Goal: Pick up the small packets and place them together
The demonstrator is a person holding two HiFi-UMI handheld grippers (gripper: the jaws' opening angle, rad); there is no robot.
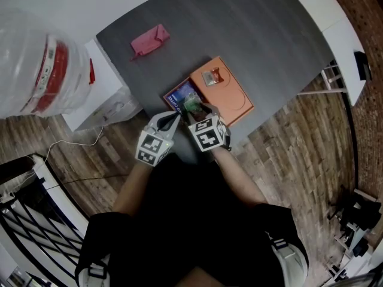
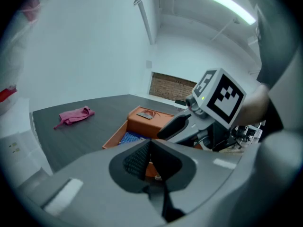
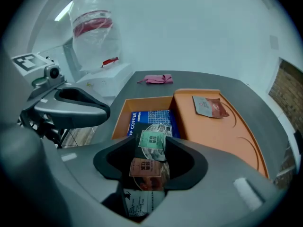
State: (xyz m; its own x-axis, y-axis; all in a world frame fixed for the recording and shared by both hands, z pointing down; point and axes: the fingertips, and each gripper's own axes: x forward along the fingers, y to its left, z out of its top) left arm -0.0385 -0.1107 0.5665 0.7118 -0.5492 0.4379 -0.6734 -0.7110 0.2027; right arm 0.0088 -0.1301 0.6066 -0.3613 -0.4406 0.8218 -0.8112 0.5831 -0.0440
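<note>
- Your right gripper [image 3: 150,150] stands open, with stacked packets [image 3: 147,168] loose between its jaws; the lowest is partly hidden.
- Your left gripper [image 2: 150,148] is closed and empty, blocking part of the tray [image 2: 142,121].

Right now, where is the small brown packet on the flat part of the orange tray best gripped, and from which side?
The brown packet lies flat on the orange tray, so probably grip its wrinkled reddish end, which seems slightly raised, coming steeply from above with the jaws across it.
</note>
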